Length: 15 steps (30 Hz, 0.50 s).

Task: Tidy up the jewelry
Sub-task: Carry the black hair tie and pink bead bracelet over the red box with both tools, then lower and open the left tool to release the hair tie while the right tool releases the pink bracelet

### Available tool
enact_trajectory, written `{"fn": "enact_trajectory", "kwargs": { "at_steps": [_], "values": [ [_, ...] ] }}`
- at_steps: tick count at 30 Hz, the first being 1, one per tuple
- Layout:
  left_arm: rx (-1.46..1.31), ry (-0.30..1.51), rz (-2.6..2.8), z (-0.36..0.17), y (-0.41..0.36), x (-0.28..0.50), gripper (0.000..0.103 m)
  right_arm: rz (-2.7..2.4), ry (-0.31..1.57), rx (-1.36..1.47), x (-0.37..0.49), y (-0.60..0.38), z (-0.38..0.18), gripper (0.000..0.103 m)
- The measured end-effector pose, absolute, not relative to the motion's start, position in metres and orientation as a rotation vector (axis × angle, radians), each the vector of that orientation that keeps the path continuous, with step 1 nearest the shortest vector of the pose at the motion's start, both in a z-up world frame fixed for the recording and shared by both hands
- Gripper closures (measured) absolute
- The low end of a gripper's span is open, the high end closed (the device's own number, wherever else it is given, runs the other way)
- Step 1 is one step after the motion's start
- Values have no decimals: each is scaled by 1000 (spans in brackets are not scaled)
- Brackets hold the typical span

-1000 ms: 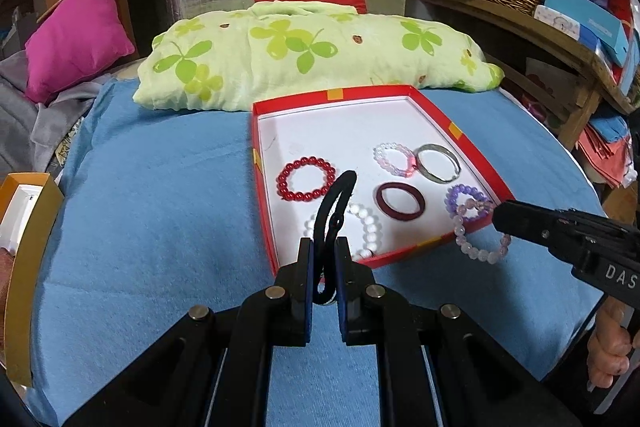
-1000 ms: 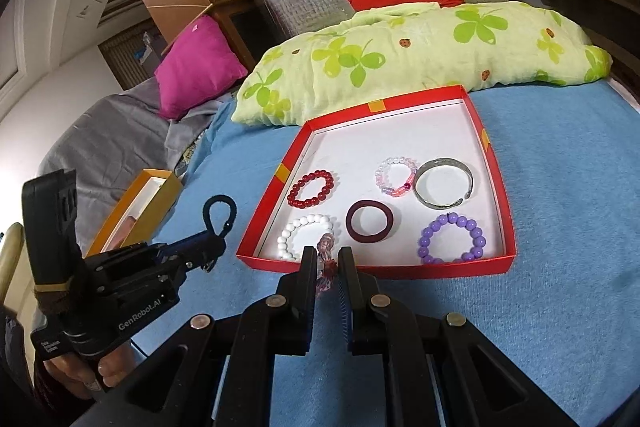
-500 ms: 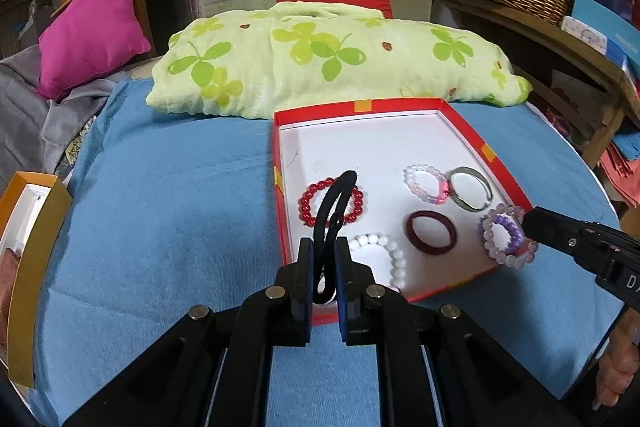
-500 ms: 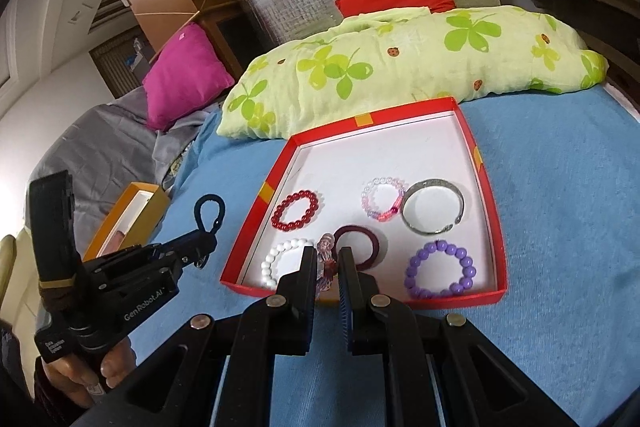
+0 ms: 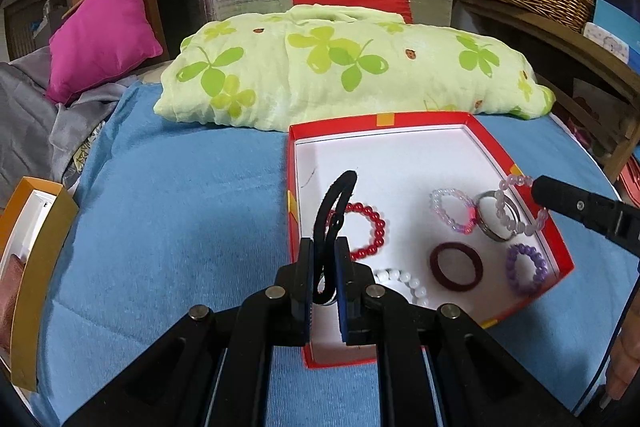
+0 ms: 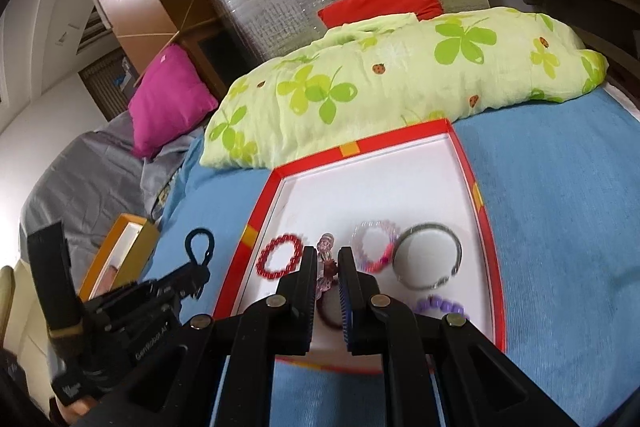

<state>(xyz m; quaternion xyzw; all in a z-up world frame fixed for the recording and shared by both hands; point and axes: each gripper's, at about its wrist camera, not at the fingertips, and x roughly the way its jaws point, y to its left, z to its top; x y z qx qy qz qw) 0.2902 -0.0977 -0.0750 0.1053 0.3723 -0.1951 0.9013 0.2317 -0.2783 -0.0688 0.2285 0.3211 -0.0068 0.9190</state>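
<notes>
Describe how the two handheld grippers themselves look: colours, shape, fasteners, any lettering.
Both grippers are matte black plastic. Each has two flat, parallel fingers lined with blue ribbed pads, on angular linkage arms joined by round silver pins. Seen from the right wrist camera, the left gripper has a blocky black body with white lettering. The right gripper tapers to a narrow tip with a small screw. No cables or sleeves show.

Both grippers angle downward, left gripper (image 5: 323, 263) and right gripper (image 6: 325, 269) apparently clamped nearly closed.

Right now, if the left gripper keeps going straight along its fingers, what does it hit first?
Probably the red bead bracelet in the red tray: the left gripper, shut on a black loop, points there. Depth is uncertain.
</notes>
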Motion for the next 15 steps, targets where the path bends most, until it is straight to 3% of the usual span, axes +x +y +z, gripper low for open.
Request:
{"fn": "enact_trajectory", "kwargs": {
  "at_steps": [15],
  "values": [
    [211,754,-356,-73,-120,322,93,-63,640,526,273,-303,-72,91]
  ]
}}
